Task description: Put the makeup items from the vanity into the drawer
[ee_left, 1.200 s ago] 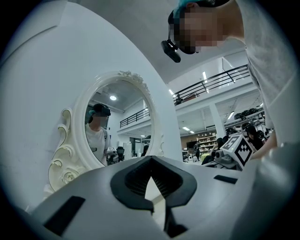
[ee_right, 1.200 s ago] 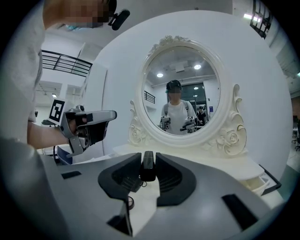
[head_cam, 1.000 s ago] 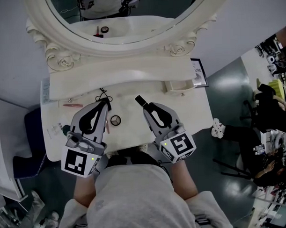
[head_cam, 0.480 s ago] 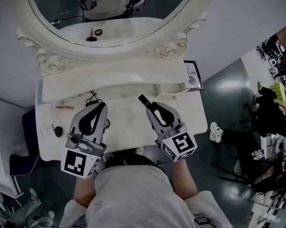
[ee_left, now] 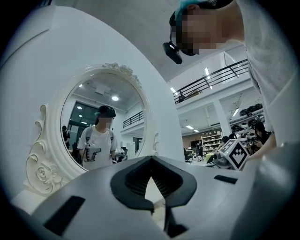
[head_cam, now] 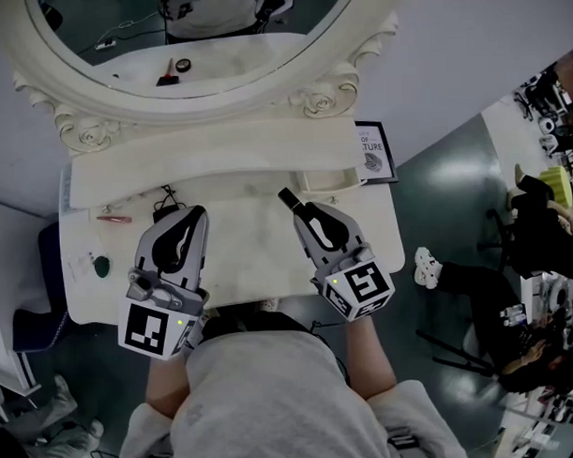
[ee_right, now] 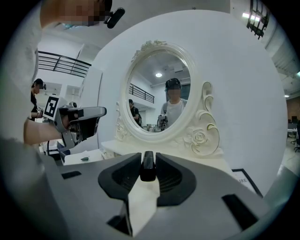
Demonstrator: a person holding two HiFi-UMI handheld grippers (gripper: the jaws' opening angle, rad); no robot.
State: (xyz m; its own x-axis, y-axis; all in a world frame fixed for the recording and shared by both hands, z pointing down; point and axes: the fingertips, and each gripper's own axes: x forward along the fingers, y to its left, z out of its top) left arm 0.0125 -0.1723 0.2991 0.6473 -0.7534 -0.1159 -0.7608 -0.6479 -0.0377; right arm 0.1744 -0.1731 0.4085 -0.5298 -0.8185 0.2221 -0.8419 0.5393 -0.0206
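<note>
My right gripper (head_cam: pixel 301 210) is shut on a small black makeup tube (head_cam: pixel 286 199), which stands upright between its pads (ee_right: pixel 148 171). It hovers over the white vanity top (head_cam: pixel 250 248), just short of a small open drawer (head_cam: pixel 324 182) in the raised back shelf. At the left, my left gripper (head_cam: pixel 199 213) hangs over the vanity top with its jaw tips touching and nothing between them (ee_left: pixel 151 159). A pink pencil (head_cam: pixel 113 219), a tangled black cord (head_cam: pixel 165 199) and a small green item (head_cam: pixel 102 265) lie on the left part of the top.
The oval mirror (head_cam: pixel 196 48) with its carved white frame rises behind the shelf. It reflects a red-and-black lipstick and a round compact. A framed print (head_cam: pixel 370 155) stands beyond the vanity's right end. Grey floor surrounds the vanity; a person sits at the far right.
The head view has drifted, so the vanity now sits further left and lower. The round compact seen beside the left gripper a second ago is out of sight. Both grippers hold their poses.
</note>
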